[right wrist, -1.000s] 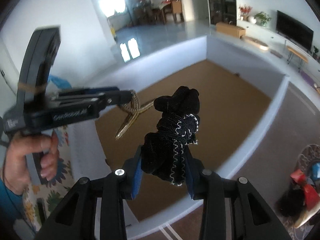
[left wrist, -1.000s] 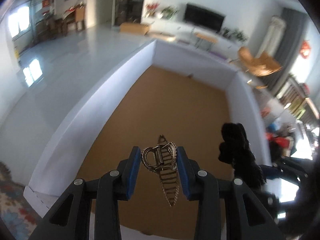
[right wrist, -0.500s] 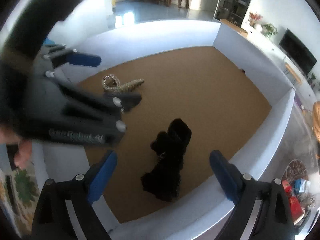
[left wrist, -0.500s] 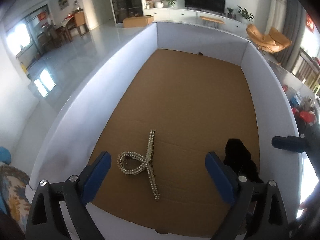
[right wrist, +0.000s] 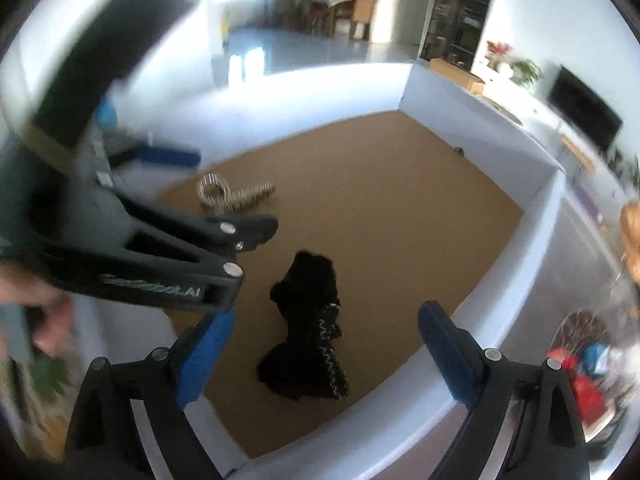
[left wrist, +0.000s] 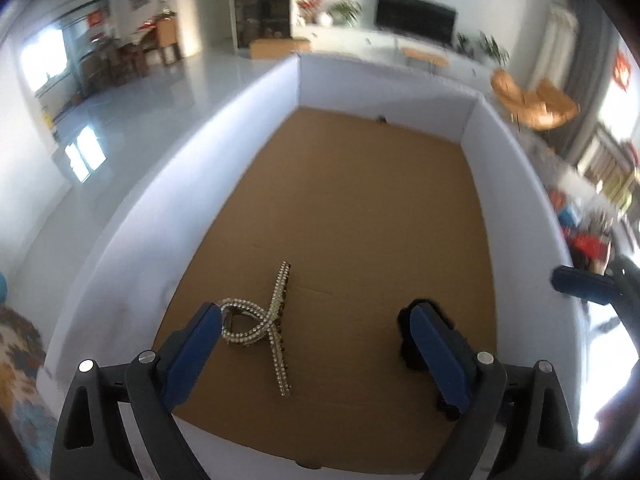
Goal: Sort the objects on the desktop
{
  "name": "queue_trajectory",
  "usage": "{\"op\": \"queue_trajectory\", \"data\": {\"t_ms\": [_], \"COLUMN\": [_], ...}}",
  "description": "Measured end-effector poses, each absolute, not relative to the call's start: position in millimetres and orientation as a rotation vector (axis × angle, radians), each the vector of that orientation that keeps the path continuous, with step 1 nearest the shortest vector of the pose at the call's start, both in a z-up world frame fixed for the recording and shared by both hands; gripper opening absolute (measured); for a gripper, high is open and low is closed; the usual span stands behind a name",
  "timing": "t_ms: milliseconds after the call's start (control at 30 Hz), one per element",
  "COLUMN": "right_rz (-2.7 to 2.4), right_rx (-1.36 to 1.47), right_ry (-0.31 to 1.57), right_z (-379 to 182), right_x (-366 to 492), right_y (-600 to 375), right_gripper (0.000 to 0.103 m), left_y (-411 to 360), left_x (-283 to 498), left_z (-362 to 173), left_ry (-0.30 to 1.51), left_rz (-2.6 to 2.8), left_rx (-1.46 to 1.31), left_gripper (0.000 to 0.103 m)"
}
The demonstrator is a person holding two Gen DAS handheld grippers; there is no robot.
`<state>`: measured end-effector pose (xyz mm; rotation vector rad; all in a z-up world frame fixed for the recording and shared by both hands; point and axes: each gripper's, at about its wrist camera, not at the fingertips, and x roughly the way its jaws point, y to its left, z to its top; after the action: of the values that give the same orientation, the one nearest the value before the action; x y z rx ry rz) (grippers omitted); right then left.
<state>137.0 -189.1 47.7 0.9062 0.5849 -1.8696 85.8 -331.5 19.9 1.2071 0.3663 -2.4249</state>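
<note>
A rhinestone hair claw clip [left wrist: 267, 322] lies on the brown cardboard floor of a white-walled box [left wrist: 192, 184], near its front left. It also shows in the right wrist view [right wrist: 232, 196]. A black fabric scrunchie [right wrist: 310, 328] lies near the front right, partly hidden behind my left gripper's right finger [left wrist: 436, 356]. My left gripper [left wrist: 316, 344] is open and empty above the box's near end. My right gripper [right wrist: 324, 356] is open and empty above the scrunchie. The left gripper's body [right wrist: 152, 248] crosses the right wrist view.
The box's white walls [right wrist: 520, 248] ring the cardboard floor. A small dark speck [left wrist: 381, 120] sits at the far wall. A patterned rug [left wrist: 16, 356] lies outside at the left, and living-room furniture stands beyond.
One second ago both grippers were shut, the left on the hair clip and the right on the scrunchie. Both have opened, and the two objects now lie on the box floor.
</note>
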Motion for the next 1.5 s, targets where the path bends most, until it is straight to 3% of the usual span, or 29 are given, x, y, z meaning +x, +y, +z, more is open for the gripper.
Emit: {"op": "queue_trajectory", "data": {"t_ms": [133,167,433,767,900,1133,1233,1500], "right_rz": [-1.941,-1.967,-2.181,-2.580,-2.666,-2.689,-2.681,-2.758], "right_rx": [0.817,0.795,0.841,1.169,1.287,1.349,1.339,1.271], "right_ry": [0.469,0.444,0.260,0.155,0.143,0.052,0.078,0.125], "right_z": [74.0,76.8,63.7,-2.4,-15.3,-26.9,-27.3,-21.9], "right_x": [135.1,133.0,82.7,13.3,-8.0,-23.7,-26.8,-23.4], "right_y": [-152.0,-141.1,-32.2,178.2,230.1,257.3,255.6,247.1], "right_gripper": [0.100,0.103,0.103,0.103,0.103,0.103,0.103,0.103], "left_y": [-323.3,-320.9,-281.7,-155.9,-91.5,-14.7,-8.6,-13.6], "left_x": [108.1,109.8,110.1,83.9,64.6,23.0,8.3,-18.8], "left_z": [33.9,34.8,55.6,115.1,121.9,69.8,28.3,-25.2], "left_ry": [0.412,0.407,0.362,0.259,0.223,0.168,0.067,0.093], "left_rz": [-2.462,-2.469,-2.551,-2.896,-3.033,-3.045,-2.964,-2.849], "left_rx": [1.044,1.030,0.951,0.878,0.997,1.274,1.321,1.379], "left_gripper": [0.098,0.102,0.103,0.103,0.103,0.103,0.103,0.103]}}
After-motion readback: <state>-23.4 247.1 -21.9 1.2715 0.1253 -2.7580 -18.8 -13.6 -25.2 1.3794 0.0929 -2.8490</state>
